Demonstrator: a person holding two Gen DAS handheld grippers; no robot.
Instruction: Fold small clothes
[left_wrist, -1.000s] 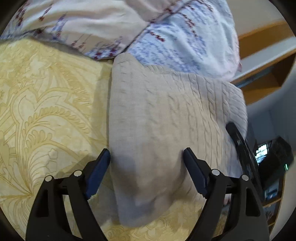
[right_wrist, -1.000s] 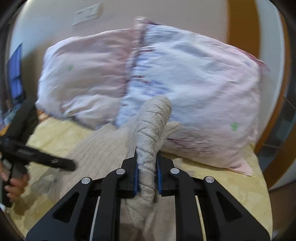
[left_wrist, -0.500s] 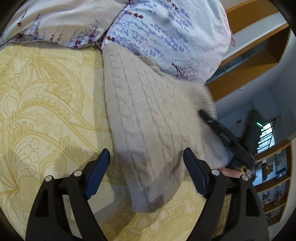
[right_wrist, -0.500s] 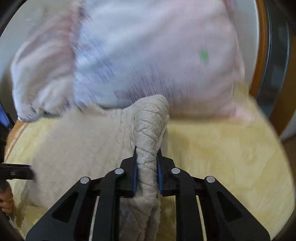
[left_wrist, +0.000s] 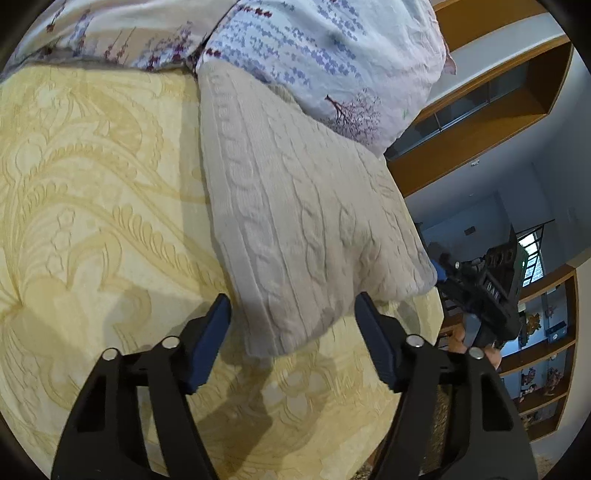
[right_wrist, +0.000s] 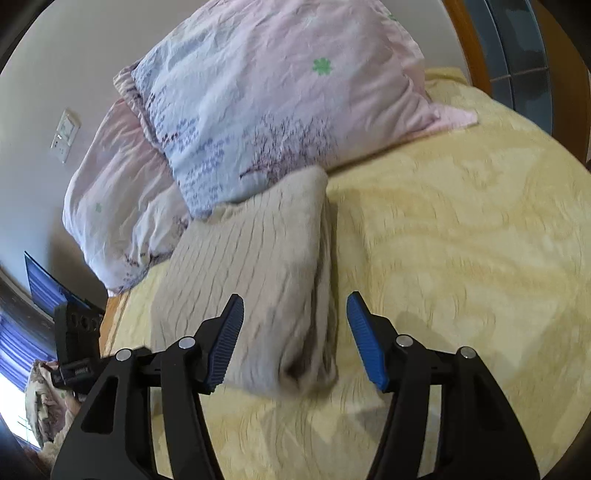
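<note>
The right gripper (right_wrist: 293, 334) stands with its jaws apart, holding nothing, the folded knit sweater (right_wrist: 255, 280) lying on the bed (right_wrist: 461, 240) just ahead between them. The left gripper (left_wrist: 293, 334) is likewise spread wide over the sweater's near edge. Beyond it sit the pillows (right_wrist: 280, 96). The fold looks laid down; next probably comes a smoothing or a final fold.

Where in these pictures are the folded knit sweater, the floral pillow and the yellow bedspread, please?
folded knit sweater (left_wrist: 295, 236): left wrist view, middle of its cable-knit top.
floral pillow (right_wrist: 280, 96): right wrist view, middle of its face.
yellow bedspread (right_wrist: 461, 229): right wrist view, bare patch right of the sweater.
</note>
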